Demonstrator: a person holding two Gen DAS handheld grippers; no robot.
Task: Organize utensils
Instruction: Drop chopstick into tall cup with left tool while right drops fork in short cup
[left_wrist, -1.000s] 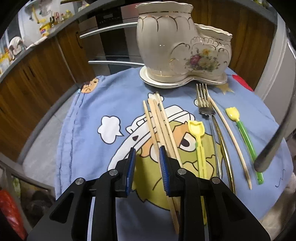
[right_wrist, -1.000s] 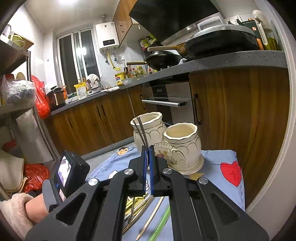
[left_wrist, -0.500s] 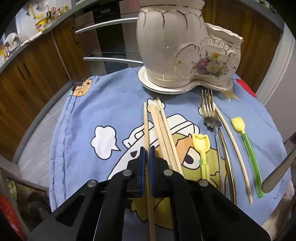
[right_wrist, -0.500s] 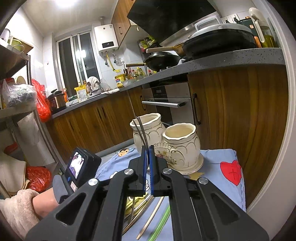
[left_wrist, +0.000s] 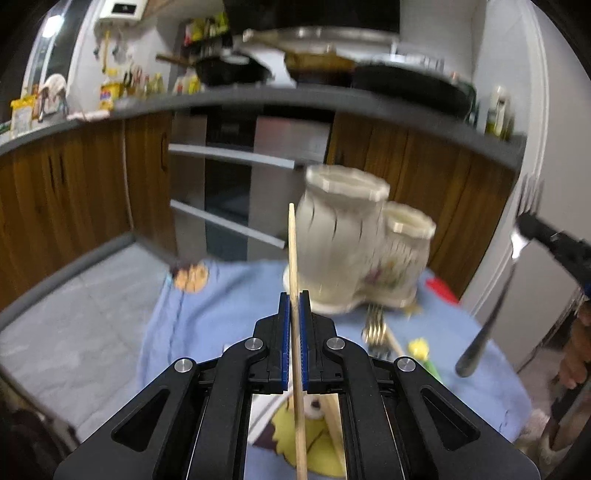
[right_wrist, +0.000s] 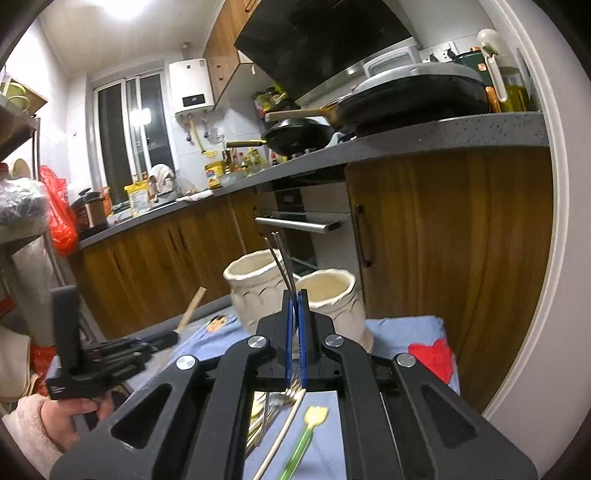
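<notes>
From the left wrist, the left tongs (left_wrist: 294, 295) are clamped on a chopstick (left_wrist: 293, 254). It runs between the blue pads, its tip raised in front of the holder (left_wrist: 343, 240), while its other end passes below the tongs. The holder, a cream two-pot ceramic piece, stands at the far side of the blue cloth (left_wrist: 207, 321) that covers the worktop. This view is blurred, so small things on the cloth are hard to sort. A fork (left_wrist: 375, 326) lies just before the holder, a yellow pick (left_wrist: 419, 347) is beside it, and more chopsticks (left_wrist: 332, 417) seem to lie under the tongs. At the right edge the right tongs (left_wrist: 528, 225) hold a second fork (left_wrist: 495, 295) in the air, tines up and handle hanging down.

From the right wrist, the right tongs (right_wrist: 294, 299) are closed on that fork's neck. Its handle (right_wrist: 280, 262) sticks up and away in front of the holder's two pots (right_wrist: 291, 295). The tines (right_wrist: 291, 387) point back below the pads. On the cloth (right_wrist: 402, 332) below lie a pale stick (right_wrist: 284, 432), a green pick with a yellow top (right_wrist: 306, 435) and some metal cutlery (right_wrist: 264, 413). At the left a hand (right_wrist: 70, 413) in a fluffy sleeve holds the left tongs (right_wrist: 173, 334), with the chopstick (right_wrist: 192, 308) slanting upward from them.
</notes>
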